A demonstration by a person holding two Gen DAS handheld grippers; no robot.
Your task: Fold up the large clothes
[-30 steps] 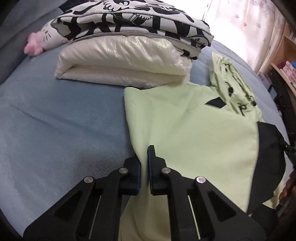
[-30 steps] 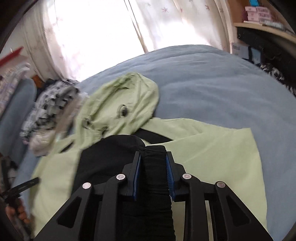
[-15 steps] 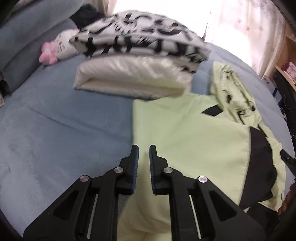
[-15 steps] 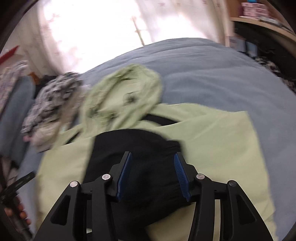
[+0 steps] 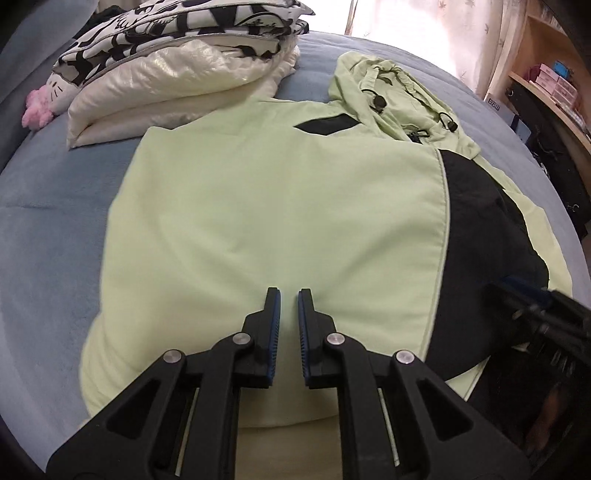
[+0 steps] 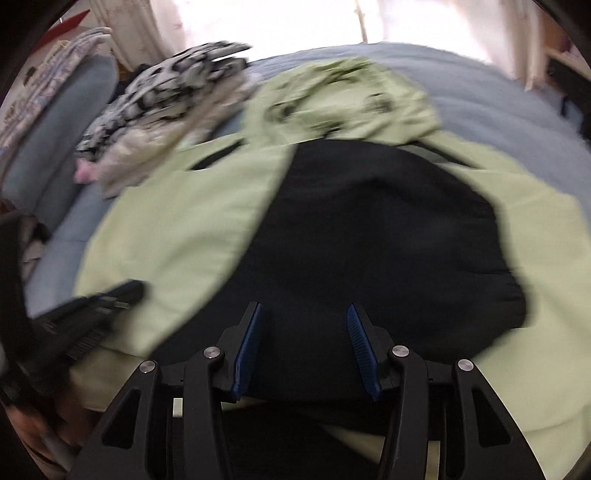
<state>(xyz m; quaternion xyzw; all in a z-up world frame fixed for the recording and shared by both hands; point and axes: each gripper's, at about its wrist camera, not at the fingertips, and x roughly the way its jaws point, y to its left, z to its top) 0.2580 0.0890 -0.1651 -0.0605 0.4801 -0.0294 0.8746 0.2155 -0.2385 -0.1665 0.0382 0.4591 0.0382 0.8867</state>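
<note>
The left gripper (image 5: 288, 295) hangs over the light-green hooded jacket (image 5: 266, 206), its jaws parted only narrowly with nothing between them. The right gripper (image 6: 303, 314) has its jaws spread wide and empty above the jacket's black panel (image 6: 369, 236), which lies folded across the green body. The jacket lies flat on the blue bed (image 5: 48, 206); its hood (image 5: 391, 96) is beyond the jaws. Farther off, left of the hood, a black-and-white patterned garment (image 5: 177, 33) tops a folded cream one (image 5: 166, 92), a pink-and-white plush toy (image 5: 44, 107) beside them.
</note>
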